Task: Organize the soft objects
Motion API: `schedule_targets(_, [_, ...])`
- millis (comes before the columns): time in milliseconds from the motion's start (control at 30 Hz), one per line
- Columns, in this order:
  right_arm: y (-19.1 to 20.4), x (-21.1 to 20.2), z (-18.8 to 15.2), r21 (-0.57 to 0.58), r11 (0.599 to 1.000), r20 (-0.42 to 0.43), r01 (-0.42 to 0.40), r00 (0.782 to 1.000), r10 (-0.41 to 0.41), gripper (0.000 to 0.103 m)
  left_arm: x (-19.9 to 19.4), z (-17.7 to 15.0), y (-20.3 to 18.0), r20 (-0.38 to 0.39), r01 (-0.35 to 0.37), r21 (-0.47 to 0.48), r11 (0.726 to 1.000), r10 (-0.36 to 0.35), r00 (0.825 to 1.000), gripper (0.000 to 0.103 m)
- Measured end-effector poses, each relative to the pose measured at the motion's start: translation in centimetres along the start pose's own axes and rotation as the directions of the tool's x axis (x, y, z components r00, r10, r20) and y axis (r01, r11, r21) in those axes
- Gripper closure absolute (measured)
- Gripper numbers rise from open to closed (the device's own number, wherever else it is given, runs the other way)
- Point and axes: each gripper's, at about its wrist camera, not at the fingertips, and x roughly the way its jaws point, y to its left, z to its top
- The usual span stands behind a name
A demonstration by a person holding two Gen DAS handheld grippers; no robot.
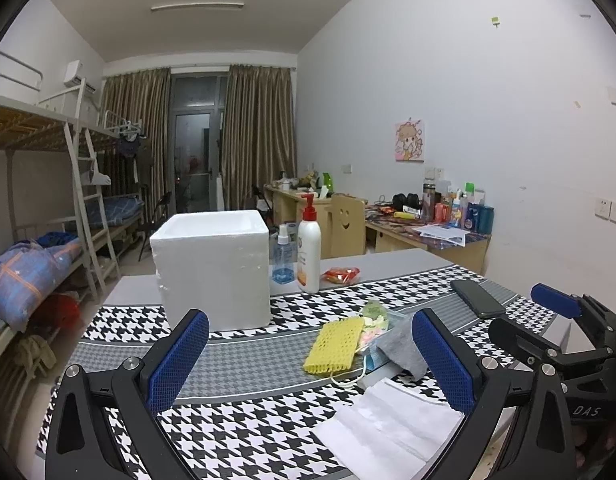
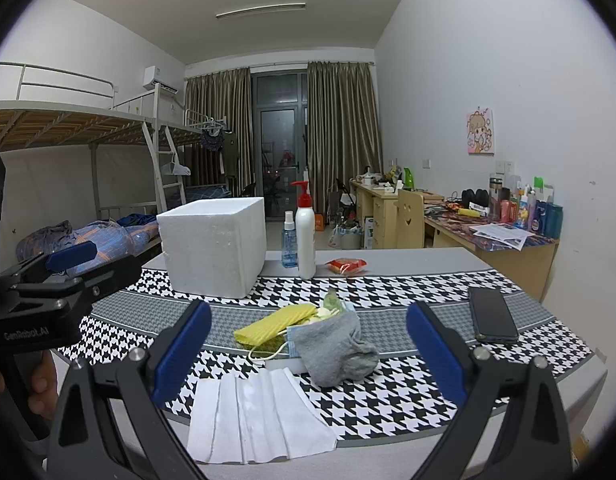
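Observation:
A pile of soft things lies mid-table: a grey sock [image 2: 336, 350] [image 1: 403, 347], a yellow foam net [image 2: 275, 323] [image 1: 335, 345], a blue face mask [image 2: 292, 346] under them, and a small plastic bag [image 1: 375, 316]. A white tissue [image 2: 256, 414] [image 1: 387, 424] lies nearer. A white foam box [image 2: 214, 246] [image 1: 212, 268] stands behind, open at the top. My left gripper [image 1: 309, 354] is open and empty, left of the pile. My right gripper [image 2: 308, 346] is open and empty, above the table in front of the sock.
A black phone [image 2: 492, 314] lies at the right of the table. A lotion pump bottle [image 2: 306, 232], a blue spray bottle [image 2: 289, 240] and a red snack packet [image 2: 345, 266] stand behind the pile. Bunk beds at left, cluttered desks at right.

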Motion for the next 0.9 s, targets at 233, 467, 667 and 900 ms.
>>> schedule_targets(233, [-0.09,-0.01,0.02,0.000,1.000,-0.004,0.000,1.000,0.000,0.003,0.13,-0.13,-0.04,0.000,-0.010,-0.002,1.000,0.010,1.000,0.001])
schedule_targets(467, [-0.13,0.04,0.05,-0.002,1.000,-0.001,-0.001,1.000,0.001,0.003,0.15,-0.19,0.29,-0.007,-0.012,-0.006,1.000,0.012,1.000,0.001])
schedule_targets(667, [-0.10,0.13,0.08,-0.004,1.000,-0.005,-0.001,1.000,0.001,0.003,0.11,-0.25,0.33,-0.008,-0.010,-0.008,1.000,0.010,1.000,0.001])
schedule_targets(900, [-0.13,-0.03,0.11,-0.002,1.000,-0.005,0.002,1.000,-0.002,0.003,0.18,-0.32,0.30,-0.019,-0.010,-0.007,1.000,0.009,1.000,0.001])
